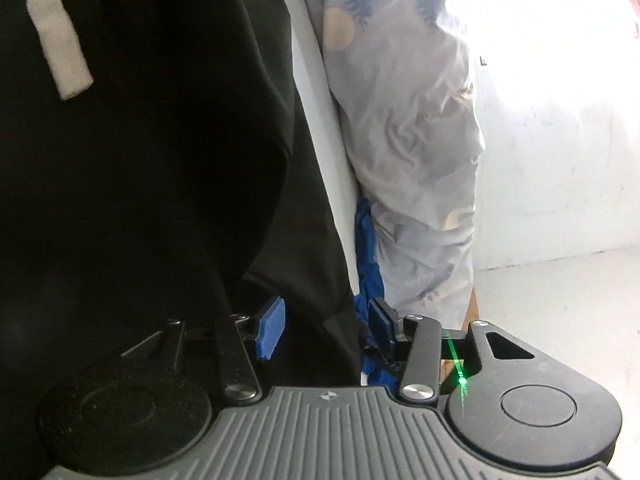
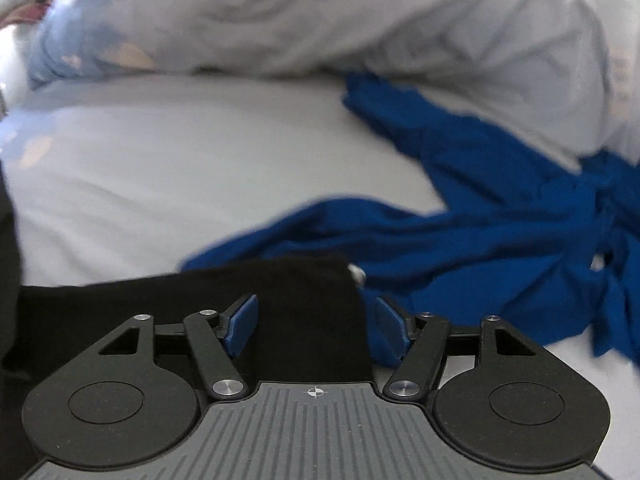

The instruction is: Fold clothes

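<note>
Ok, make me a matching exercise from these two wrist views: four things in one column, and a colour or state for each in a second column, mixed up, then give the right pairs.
Things:
1. garment between the pads of the left tool
2. crumpled garment on the bed
3. drawstring end
4. duvet

Colour or state:
A. pale, with a printed pattern
B. white, hanging
C. black
D. bright blue

Pairs: 1-C, 2-D, 3-B, 4-A
</note>
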Available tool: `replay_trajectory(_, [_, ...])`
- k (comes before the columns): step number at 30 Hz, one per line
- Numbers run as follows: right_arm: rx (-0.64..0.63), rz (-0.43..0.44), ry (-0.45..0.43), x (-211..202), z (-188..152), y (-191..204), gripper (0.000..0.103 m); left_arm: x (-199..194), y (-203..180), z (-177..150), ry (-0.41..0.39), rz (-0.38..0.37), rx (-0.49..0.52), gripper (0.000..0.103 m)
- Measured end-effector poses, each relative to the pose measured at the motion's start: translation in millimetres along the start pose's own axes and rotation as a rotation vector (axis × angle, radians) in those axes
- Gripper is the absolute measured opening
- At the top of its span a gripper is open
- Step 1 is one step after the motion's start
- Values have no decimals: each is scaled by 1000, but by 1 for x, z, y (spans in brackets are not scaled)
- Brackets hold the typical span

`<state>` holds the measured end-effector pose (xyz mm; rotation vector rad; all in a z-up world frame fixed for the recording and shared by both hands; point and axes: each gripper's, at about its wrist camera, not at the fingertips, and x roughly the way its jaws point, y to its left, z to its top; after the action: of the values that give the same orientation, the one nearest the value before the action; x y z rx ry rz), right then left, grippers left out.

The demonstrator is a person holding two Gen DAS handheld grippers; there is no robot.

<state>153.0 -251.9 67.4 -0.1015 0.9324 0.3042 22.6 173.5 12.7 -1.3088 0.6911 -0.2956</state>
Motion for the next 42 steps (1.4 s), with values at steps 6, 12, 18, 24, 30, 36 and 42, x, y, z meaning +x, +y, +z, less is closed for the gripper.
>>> replay_trajectory(6, [56, 1, -137, -25, -3, -7, 4, -12, 11, -8, -23, 4, -33, 53])
replay_trajectory(12, [48, -81, -408, -110, -7, -7, 3, -25, 11, -16, -60, -12, -38, 53])
replay_trajectory(18, [92, -193, -569, -185, -22, 1, 3, -24, -1, -21, -59, -26, -7, 53])
replay_trajectory(24, [225, -221, -574, -227, -54, -12, 3, -21, 0, -25, -40, -14, -30, 53])
replay_trajectory(30, [269, -265, -554, -247, -71, -19, 3, -8, 3, -21, -29, -6, -47, 53])
replay_trajectory(36, [387, -385, -361, -186, -96, -87, 3, 0, 2, -26, -1, 12, -32, 53])
replay_trajectory(42, [401, -479, -93, -114, -107, -113, 5, 11, -1, -31, 81, 45, -6, 57])
